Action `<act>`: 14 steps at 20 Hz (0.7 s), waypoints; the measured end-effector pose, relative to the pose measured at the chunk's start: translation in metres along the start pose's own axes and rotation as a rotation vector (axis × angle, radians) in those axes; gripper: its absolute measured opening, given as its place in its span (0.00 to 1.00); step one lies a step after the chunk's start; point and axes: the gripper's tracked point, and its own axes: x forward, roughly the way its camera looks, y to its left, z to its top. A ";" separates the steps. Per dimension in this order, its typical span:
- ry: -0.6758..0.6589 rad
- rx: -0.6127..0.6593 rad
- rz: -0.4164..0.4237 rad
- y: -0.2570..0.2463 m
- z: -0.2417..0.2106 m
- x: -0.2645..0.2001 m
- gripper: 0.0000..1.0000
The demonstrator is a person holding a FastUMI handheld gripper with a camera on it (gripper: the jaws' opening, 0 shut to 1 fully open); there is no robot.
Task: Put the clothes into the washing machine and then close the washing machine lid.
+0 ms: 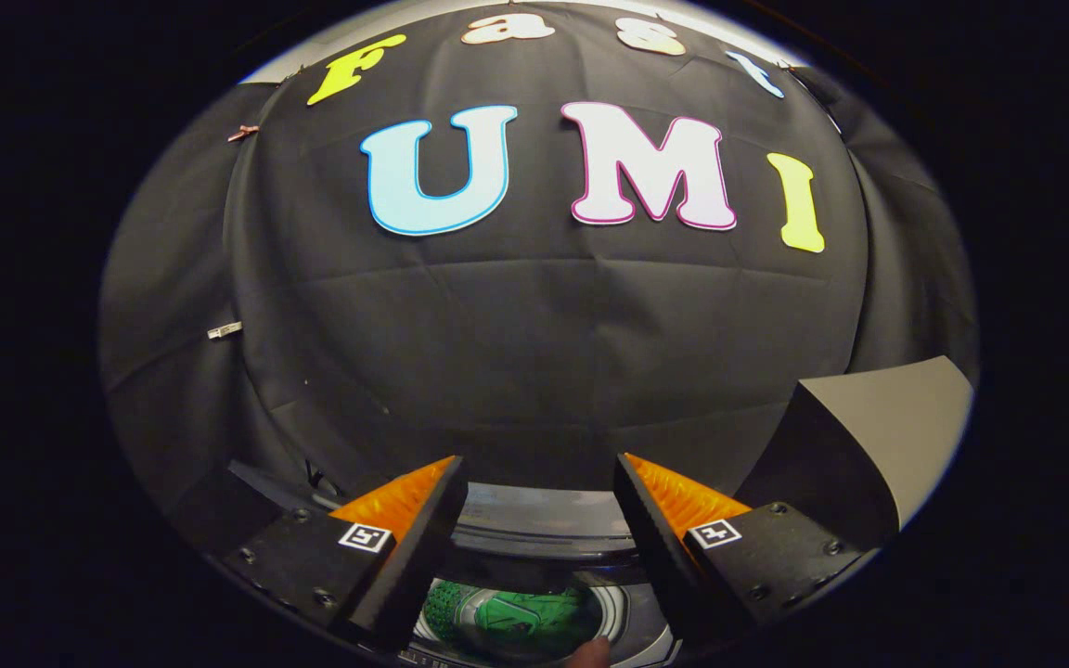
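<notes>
Hovering above the washing machine (534, 520), the gripper (539, 487) has its jaws spread apart with nothing between them. The green clothes (507, 617) lie below and between the jaws, down inside the machine's round drum opening (613, 608) (the garment looks crumpled, with a lighter patch across it). A fingertip (590, 652) shows just at the near side of the opening, close to the clothes. The machine's pale curved rim runs across just beyond the jaw tips, and past it hangs the black cloth wall (534, 325). To the right of the right jaw a grey panel (896, 417) stands raised, with a dark face turned toward the jaws; whether it is the lid cannot be told. Between the jaws the way down to the drum is unobstructed.
</notes>
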 end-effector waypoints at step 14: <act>0.010 -0.045 0.044 -0.007 -0.056 -0.044 1.00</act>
